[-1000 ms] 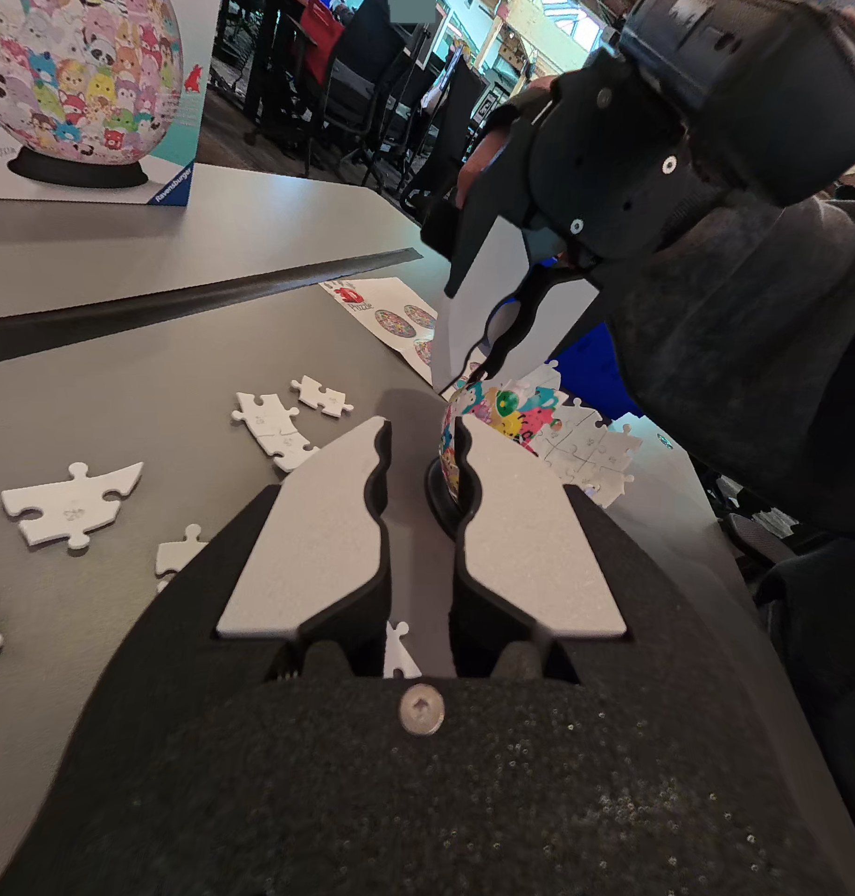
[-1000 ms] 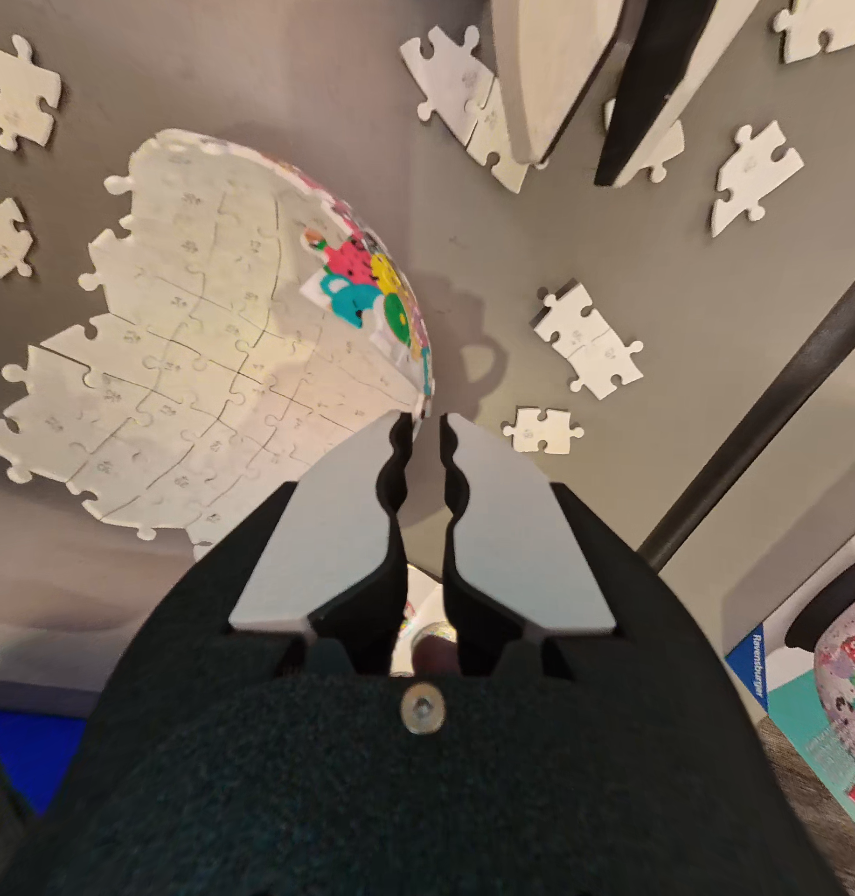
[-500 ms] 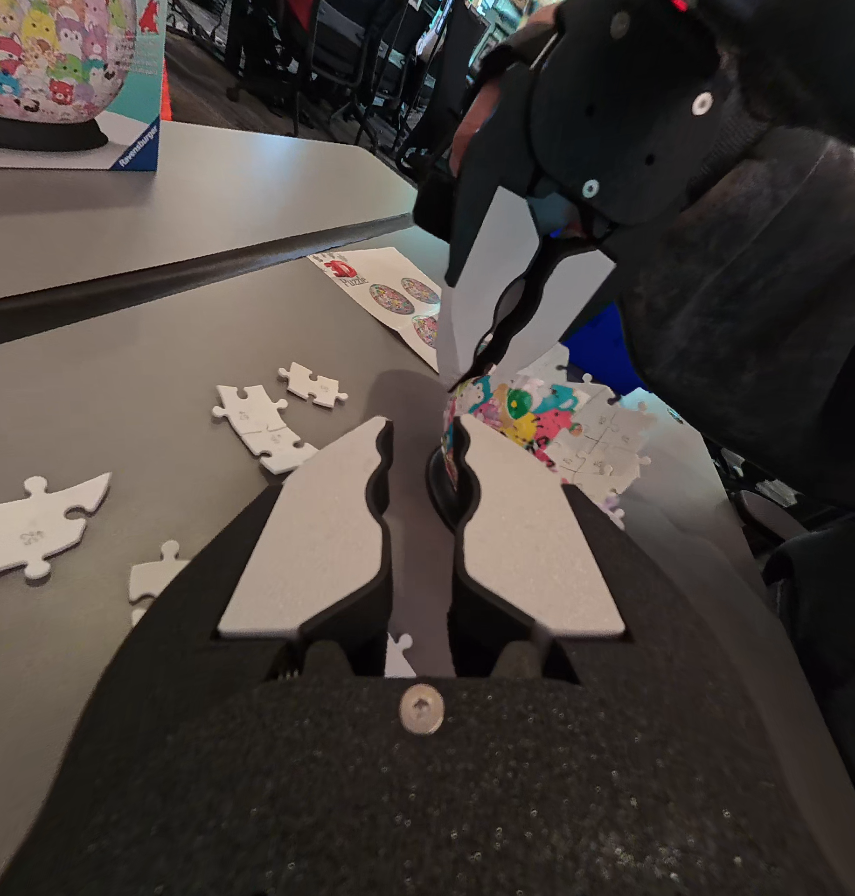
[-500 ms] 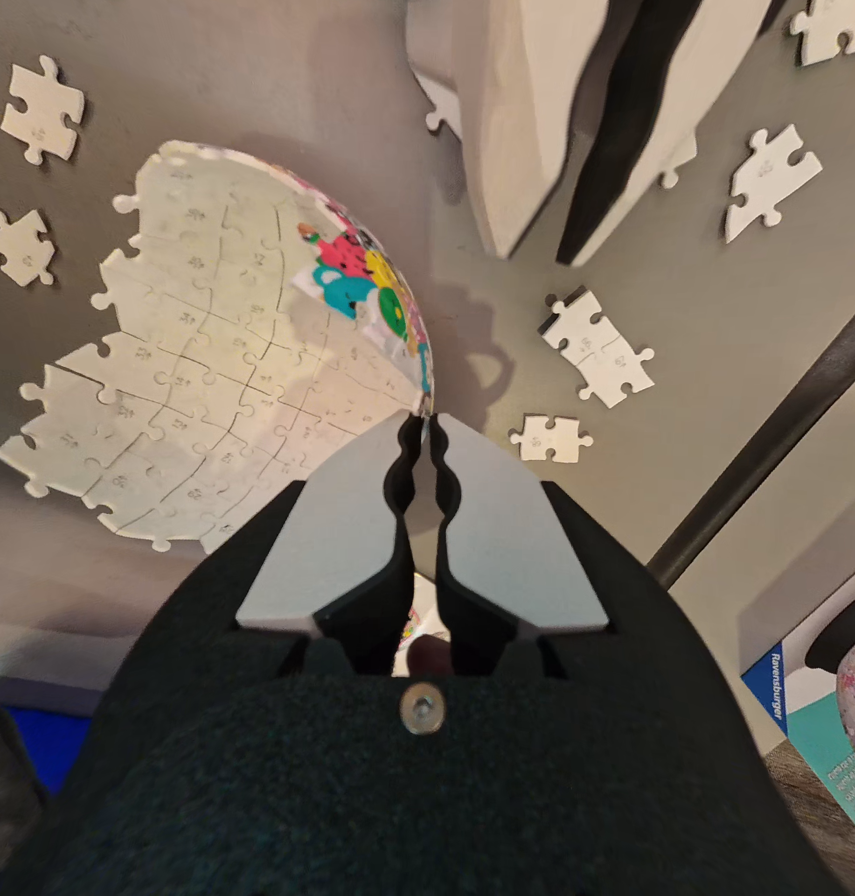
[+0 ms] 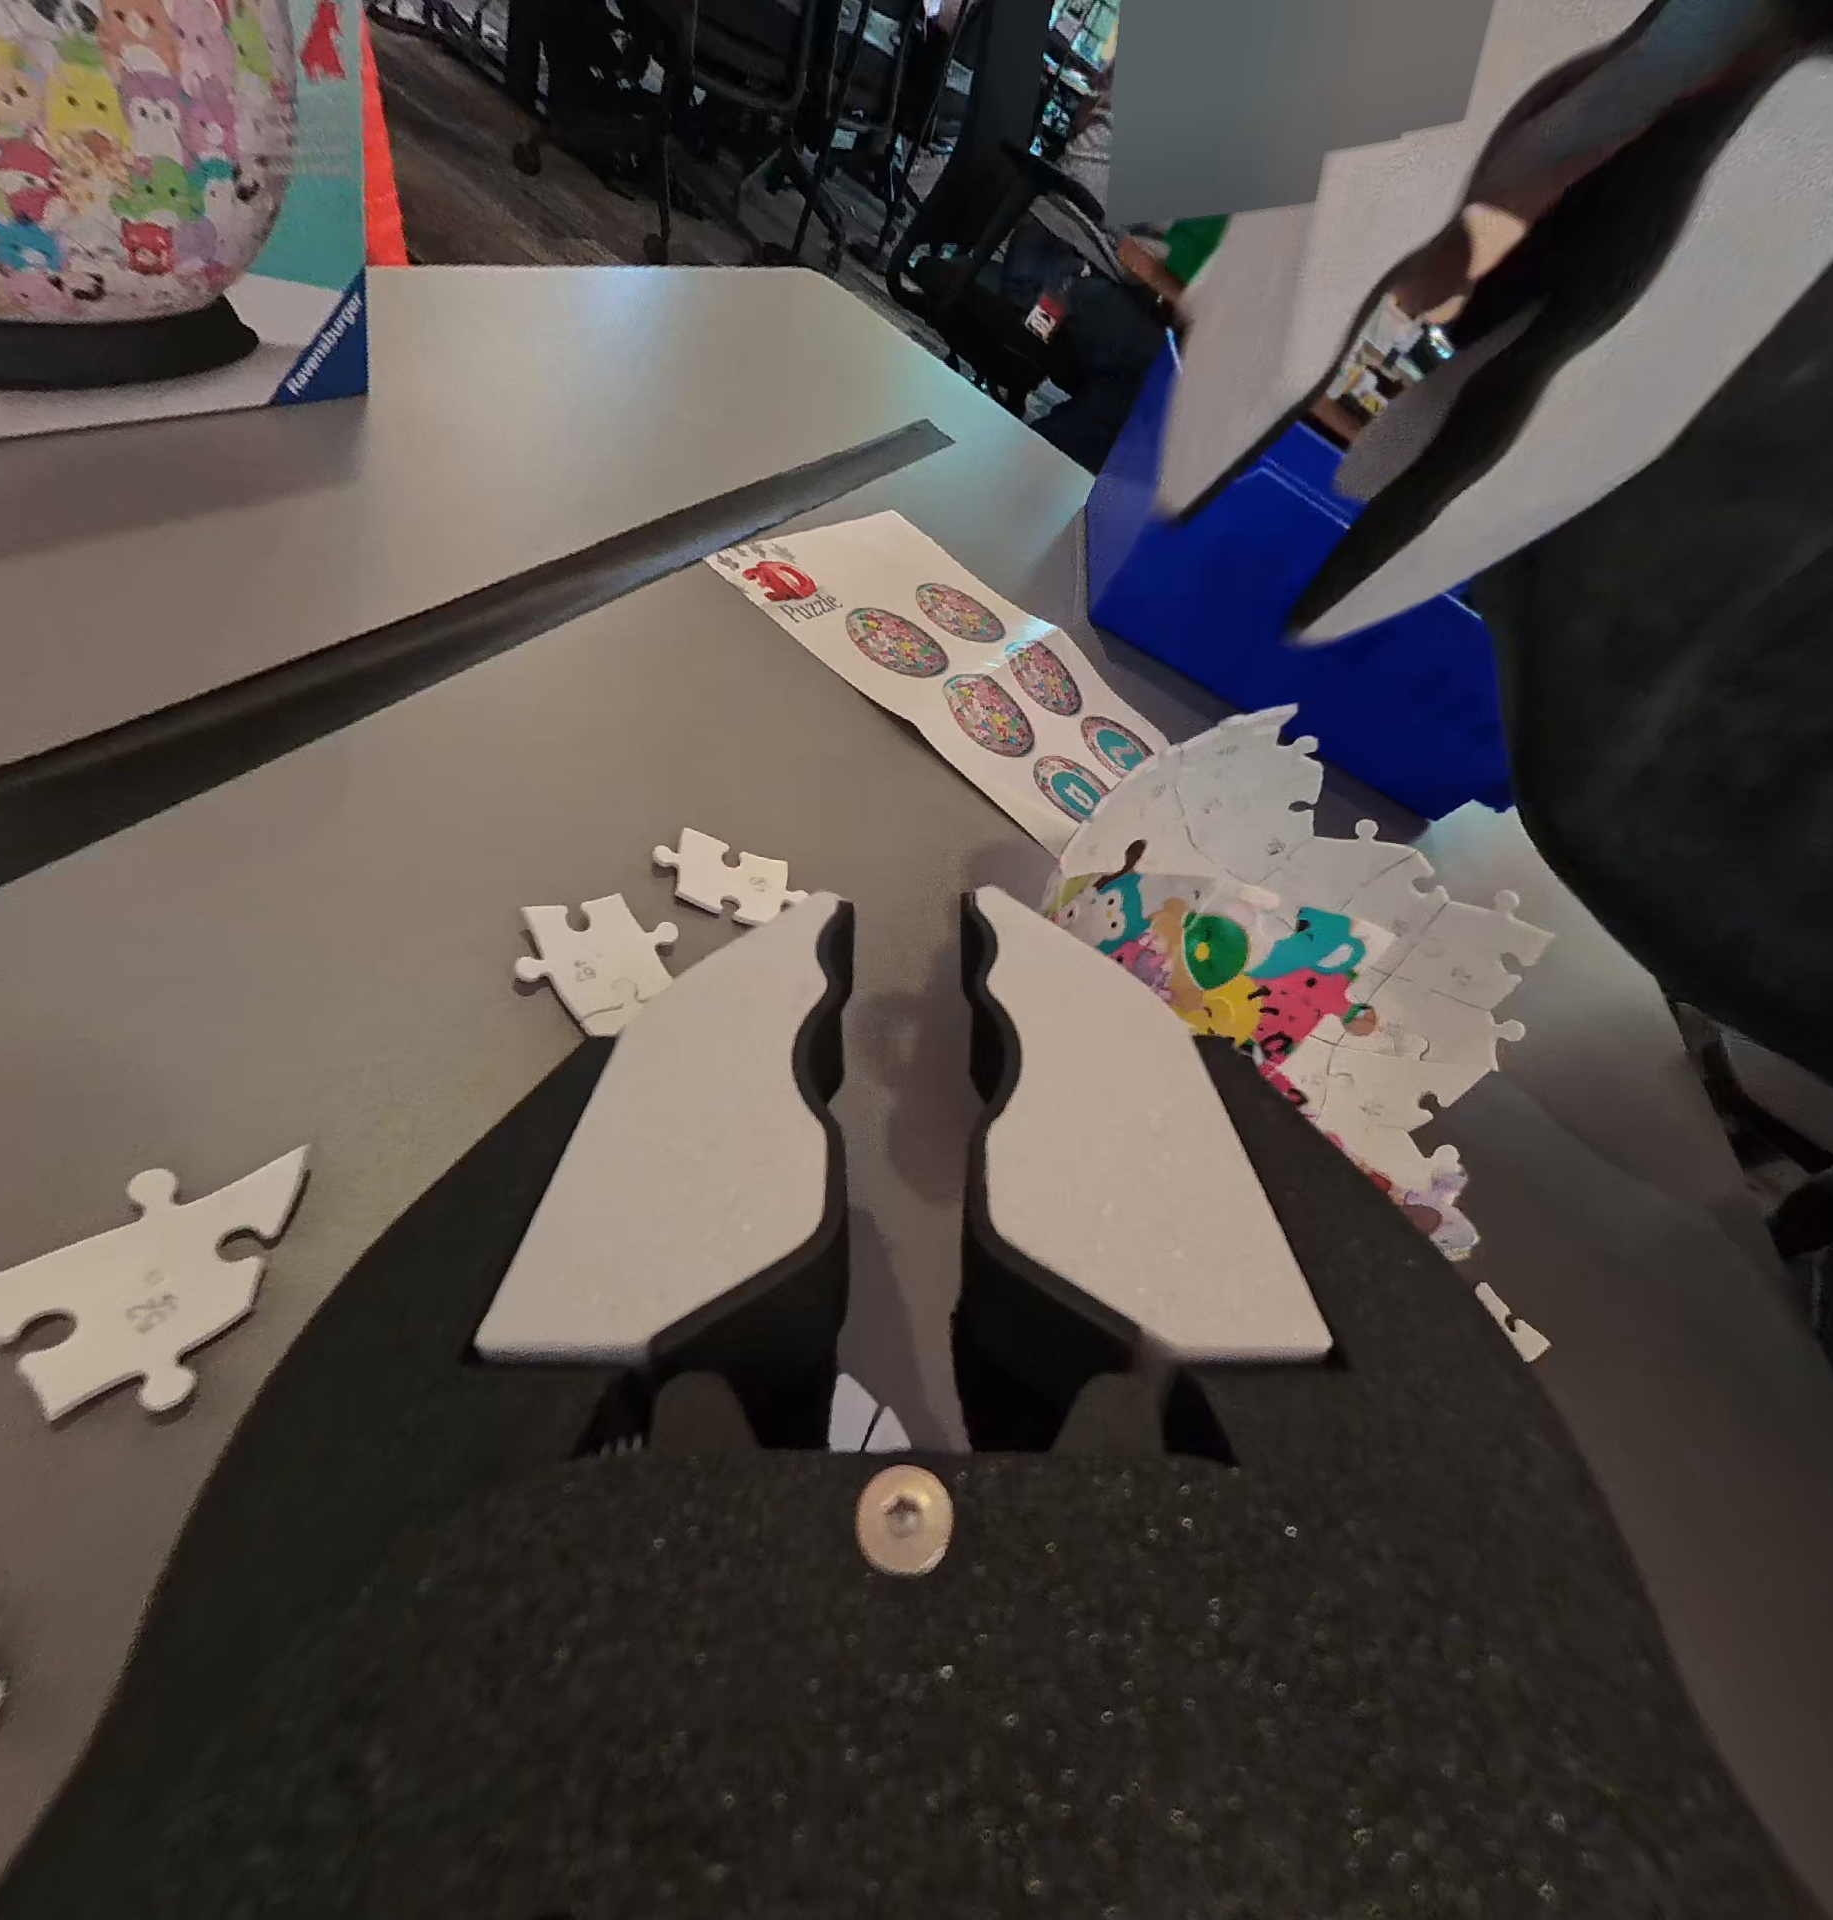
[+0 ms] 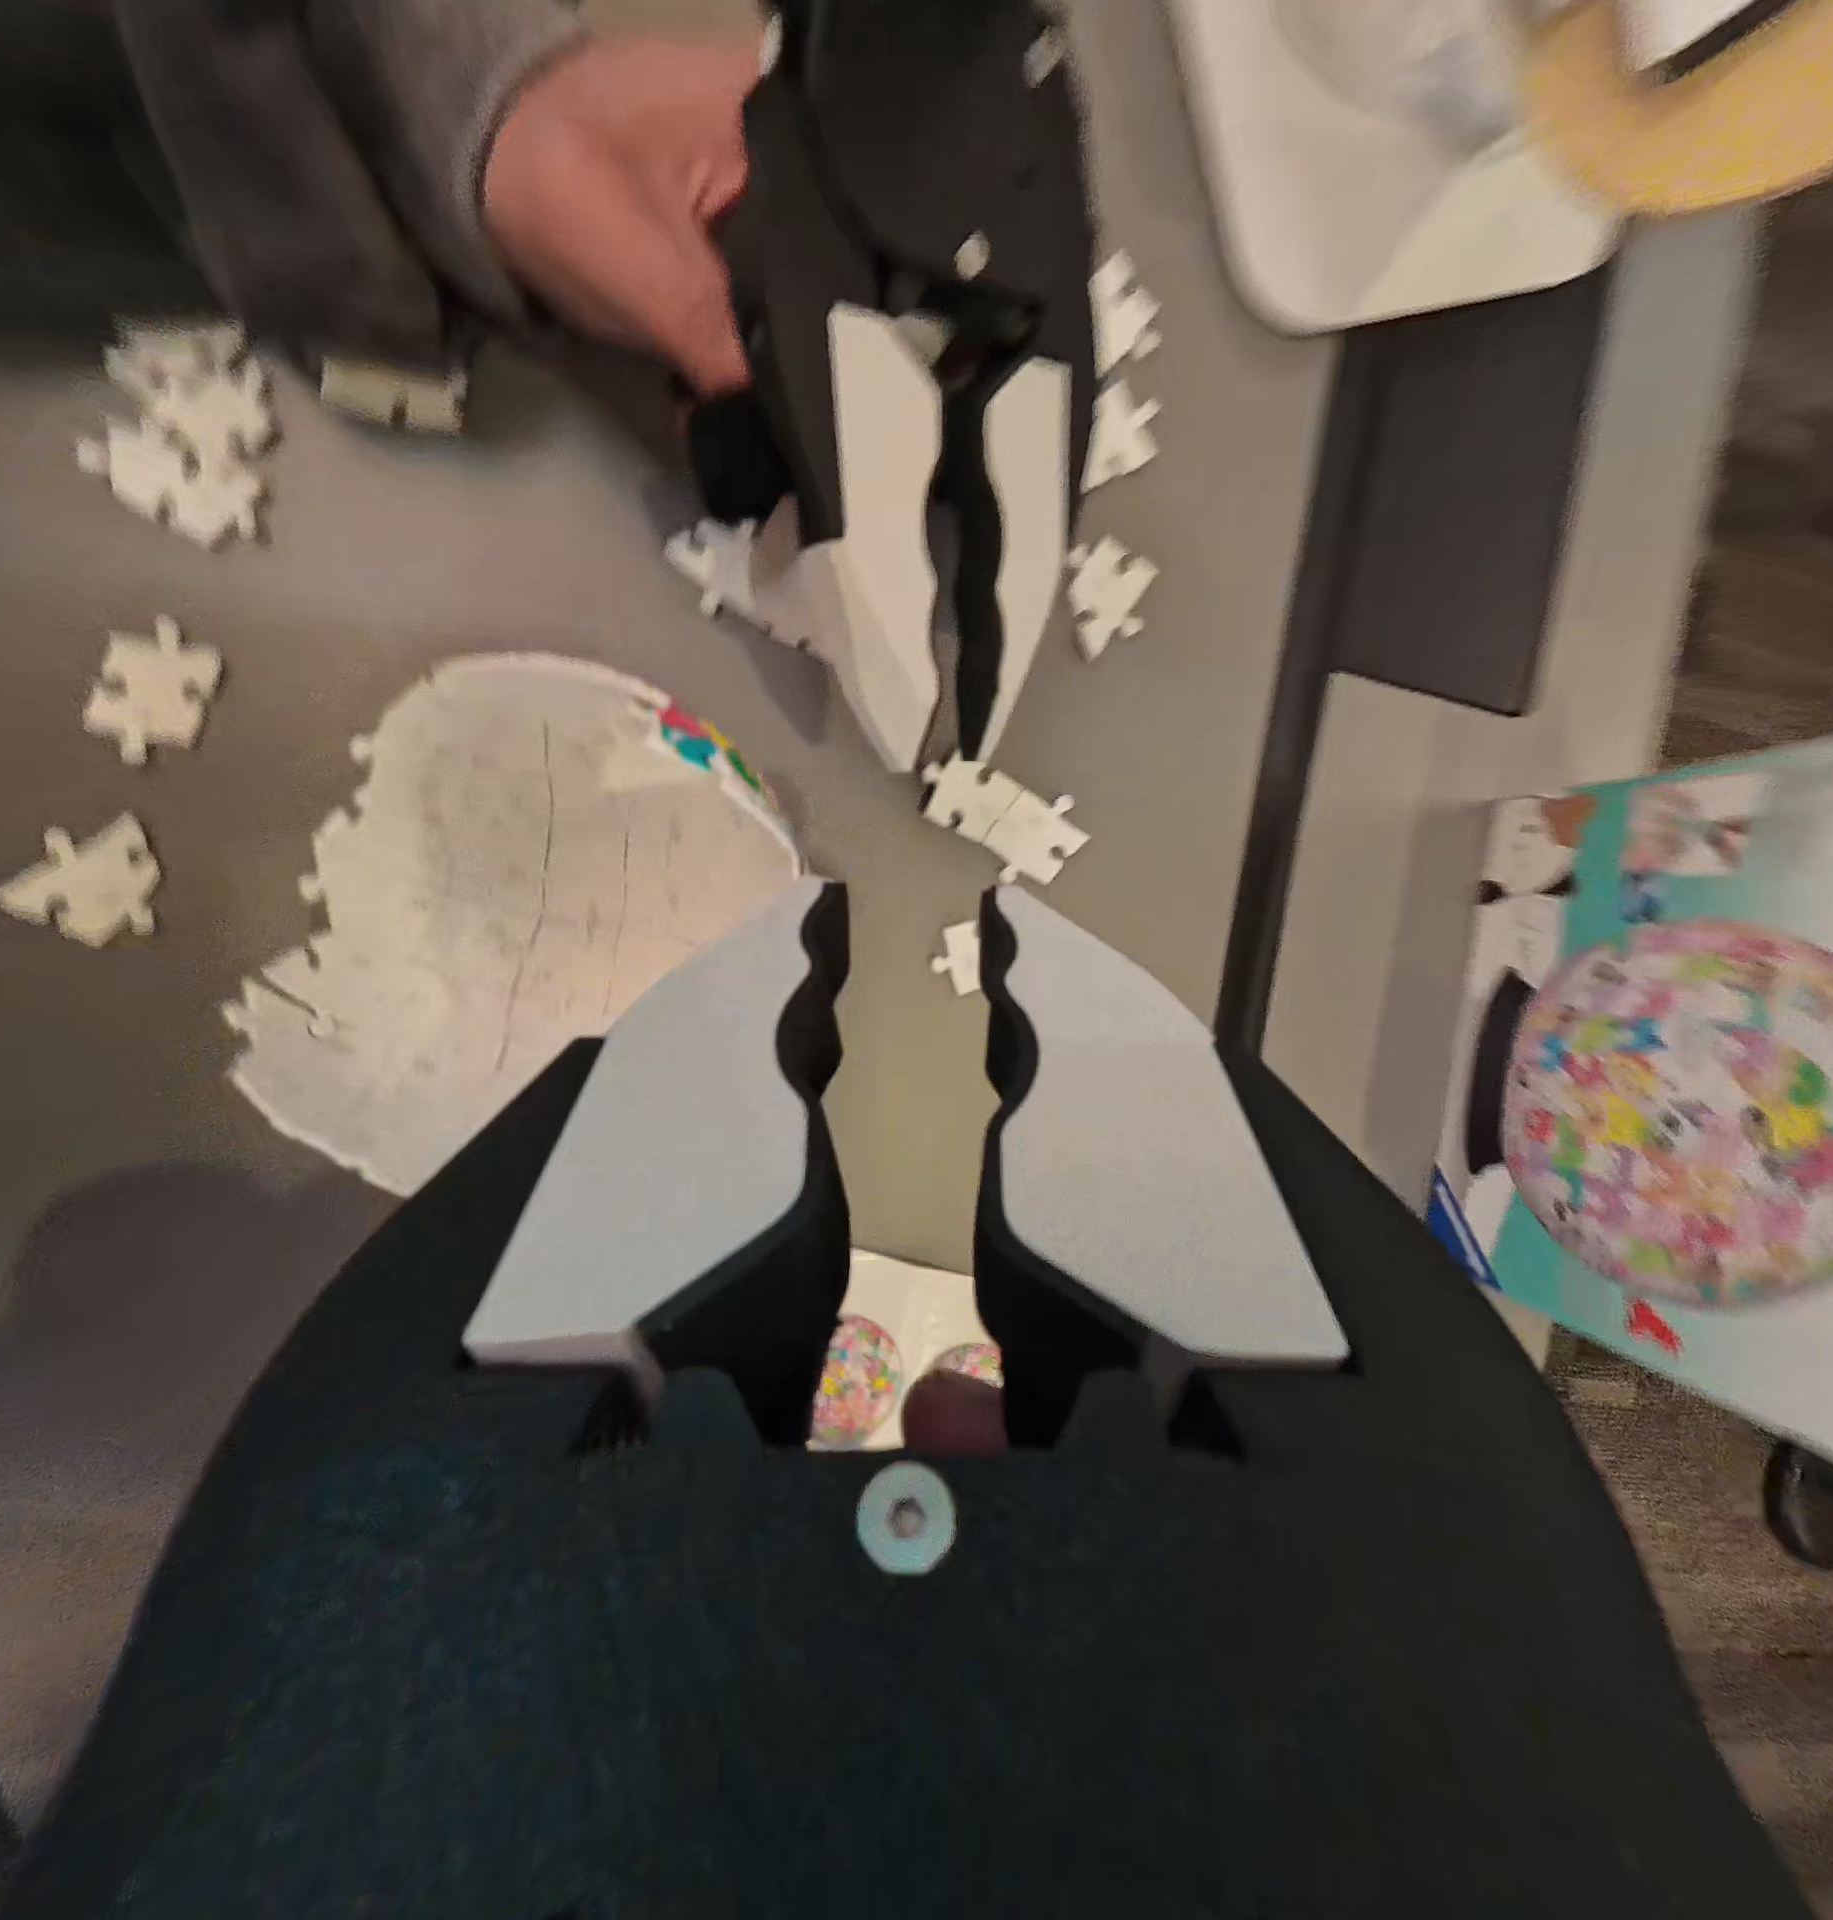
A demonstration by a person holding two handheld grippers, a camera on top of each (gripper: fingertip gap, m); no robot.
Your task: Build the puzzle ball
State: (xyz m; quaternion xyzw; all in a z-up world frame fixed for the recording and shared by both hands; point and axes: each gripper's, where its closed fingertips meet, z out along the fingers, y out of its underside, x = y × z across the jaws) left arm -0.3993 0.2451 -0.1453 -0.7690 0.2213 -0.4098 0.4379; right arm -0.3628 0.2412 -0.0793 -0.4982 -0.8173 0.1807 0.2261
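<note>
Half-built puzzle ball (image 5: 1296, 966) on the table — loose white pieces (image 5: 600, 951) lie seemingly face-down nearby.

Left hand-held gripper (image 5: 907, 914) low, slightly parted, empty; right hand-held gripper (image 6: 912, 904) raised, parted, empty.
</note>
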